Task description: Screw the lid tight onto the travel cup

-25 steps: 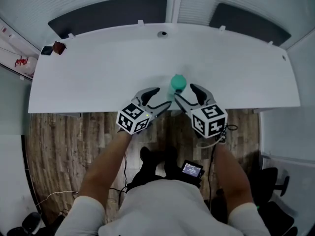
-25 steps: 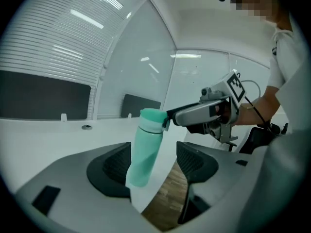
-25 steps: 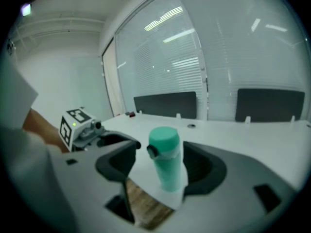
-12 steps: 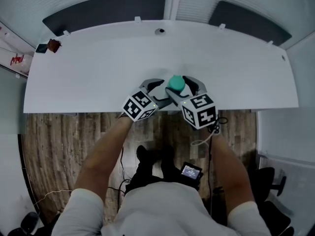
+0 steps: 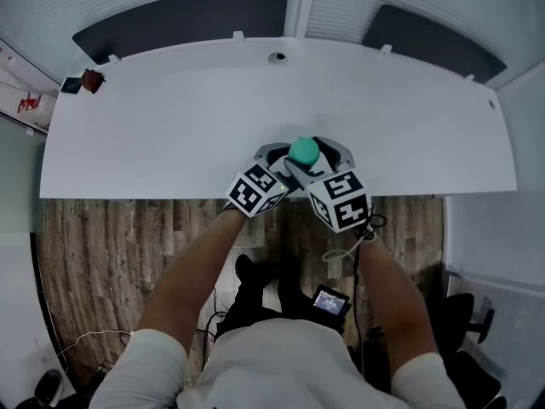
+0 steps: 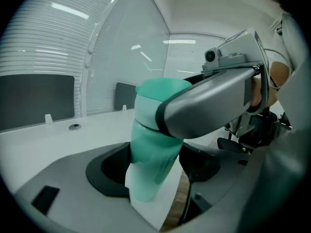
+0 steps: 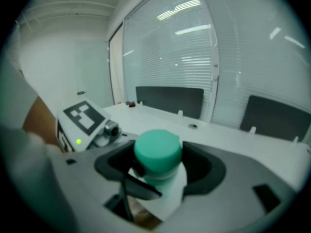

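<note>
The left gripper point(image 6: 154, 171) has its jaws spread wide, one on each side of the pale teal body of the travel cup point(image 6: 151, 147). They have just been closing a little, yet their dark pads do not seem to press the cup's wall. The right gripper point(image 7: 158, 171) also stands wide, its jaws having just been closing slightly, and the cup's darker teal lid point(image 7: 157, 148) sits between them, with a thin gap showing on either side. In the left gripper view, one grey jaw of the right gripper crosses in front of the cup's top, from the right of the frame. In the head view the cup stands upright near the front edge of the white table point(image 5: 170, 118), just right of the frame's middle, with the two grippers meeting round it from below. Their marker cubes, left cube point(image 5: 255, 190) and right cube point(image 5: 339, 199), hang over the table's edge above the wooden floor point(image 5: 102, 245).
</note>
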Motion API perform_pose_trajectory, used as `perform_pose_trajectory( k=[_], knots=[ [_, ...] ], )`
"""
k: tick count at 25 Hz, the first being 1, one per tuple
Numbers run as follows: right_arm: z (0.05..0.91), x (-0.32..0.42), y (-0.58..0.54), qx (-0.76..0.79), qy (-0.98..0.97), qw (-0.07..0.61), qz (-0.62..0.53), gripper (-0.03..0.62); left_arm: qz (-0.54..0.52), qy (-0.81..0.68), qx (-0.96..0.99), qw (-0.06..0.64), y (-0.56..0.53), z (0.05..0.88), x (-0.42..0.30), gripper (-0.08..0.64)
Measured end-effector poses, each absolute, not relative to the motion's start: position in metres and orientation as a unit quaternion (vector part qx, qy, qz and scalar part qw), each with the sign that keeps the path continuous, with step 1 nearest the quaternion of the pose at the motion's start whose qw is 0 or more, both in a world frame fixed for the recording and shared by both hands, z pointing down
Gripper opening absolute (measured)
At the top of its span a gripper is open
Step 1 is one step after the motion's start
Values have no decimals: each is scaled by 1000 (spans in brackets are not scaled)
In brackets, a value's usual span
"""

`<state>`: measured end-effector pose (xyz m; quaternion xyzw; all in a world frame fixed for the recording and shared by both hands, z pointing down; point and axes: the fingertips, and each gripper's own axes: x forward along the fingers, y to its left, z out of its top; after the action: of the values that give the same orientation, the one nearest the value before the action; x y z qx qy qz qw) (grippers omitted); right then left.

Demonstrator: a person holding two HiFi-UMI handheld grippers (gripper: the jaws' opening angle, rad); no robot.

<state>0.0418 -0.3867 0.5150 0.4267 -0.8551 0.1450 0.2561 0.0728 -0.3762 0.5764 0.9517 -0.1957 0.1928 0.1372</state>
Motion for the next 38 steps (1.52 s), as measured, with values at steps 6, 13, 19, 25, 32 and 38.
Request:
perform_pose_trajectory(
  k=[6, 13, 19, 25, 32, 38],
  knots=[
    [516, 50, -391, 500, -814, 250, 160, 321, 175, -296, 927, 150, -383, 576, 74, 331],
    [518, 45, -387, 432, -849, 268, 141, 321, 199, -229, 944, 133, -376, 583, 66, 333],
    [514, 39, -384, 349, -885, 283, 119, 321, 220, -176, 952, 117, -376, 581, 68, 331],
    [515, 43, -391, 428, -849, 287, 119, 318, 189, -262, 937, 136, -381, 577, 70, 319],
    [519, 45, -393, 438, -852, 268, 104, 318, 201, -255, 936, 133, -378, 581, 68, 319],
    [518, 45, -392, 415, -864, 270, 96, 318, 229, -211, 943, 118, -376, 586, 64, 313]
  ],
)
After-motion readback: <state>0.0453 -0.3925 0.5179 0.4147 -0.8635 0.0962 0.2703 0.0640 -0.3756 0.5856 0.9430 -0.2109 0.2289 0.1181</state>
